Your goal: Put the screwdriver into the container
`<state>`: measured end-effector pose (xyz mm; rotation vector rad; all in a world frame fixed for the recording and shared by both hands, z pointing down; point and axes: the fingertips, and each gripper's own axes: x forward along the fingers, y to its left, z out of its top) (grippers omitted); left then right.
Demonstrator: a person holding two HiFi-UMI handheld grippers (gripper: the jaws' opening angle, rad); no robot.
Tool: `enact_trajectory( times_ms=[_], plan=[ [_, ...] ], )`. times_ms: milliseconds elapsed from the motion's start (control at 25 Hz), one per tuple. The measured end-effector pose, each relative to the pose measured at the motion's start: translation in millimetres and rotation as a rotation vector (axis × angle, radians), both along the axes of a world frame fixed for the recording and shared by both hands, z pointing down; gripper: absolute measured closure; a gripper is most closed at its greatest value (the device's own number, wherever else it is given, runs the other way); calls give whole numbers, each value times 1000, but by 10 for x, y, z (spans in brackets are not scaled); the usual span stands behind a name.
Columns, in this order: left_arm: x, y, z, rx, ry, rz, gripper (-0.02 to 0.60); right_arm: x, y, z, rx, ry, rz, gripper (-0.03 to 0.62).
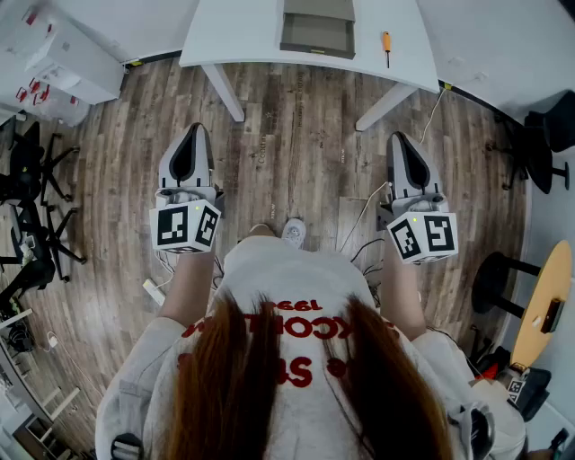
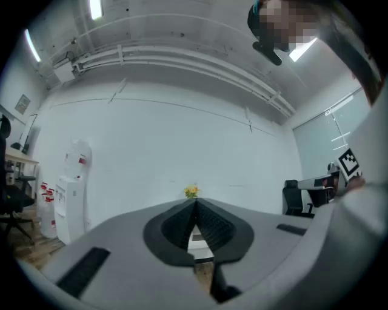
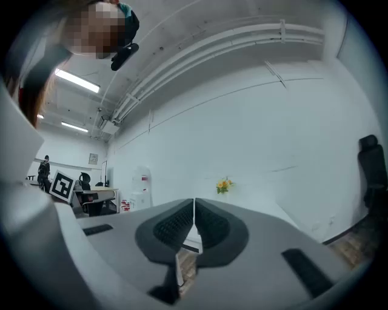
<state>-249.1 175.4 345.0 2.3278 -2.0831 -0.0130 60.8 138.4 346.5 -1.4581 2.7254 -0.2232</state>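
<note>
A screwdriver [image 1: 386, 47] with an orange handle lies on the white table [image 1: 234, 36] far ahead. To its left on the same table sits a grey open container [image 1: 317, 27]. My left gripper [image 1: 192, 128] is held over the wooden floor, well short of the table, with its jaws shut and nothing in them. My right gripper [image 1: 402, 138] hangs level with it on the right, jaws shut and empty too. In the gripper views the left gripper [image 2: 195, 203] and the right gripper [image 3: 194, 203] point at a white wall.
White boxes [image 1: 67, 63] stand at the back left, and black office chairs [image 1: 31, 171] line the left side. A round wooden table [image 1: 548, 301] and a black stool [image 1: 494, 278] are at the right. Cables [image 1: 364, 220] trail on the floor near the person's feet.
</note>
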Motion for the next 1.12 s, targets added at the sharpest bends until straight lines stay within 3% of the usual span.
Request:
enact_trajectory(
  times_ms=[720,1120],
  plan=[
    [178,-167,34,-18,-13,15,575,123,-112,-10,-7,-58,-11,588],
    [239,-815,-27,2,-3,64,575,105,-636,-105,9,-54,4,589]
  ],
)
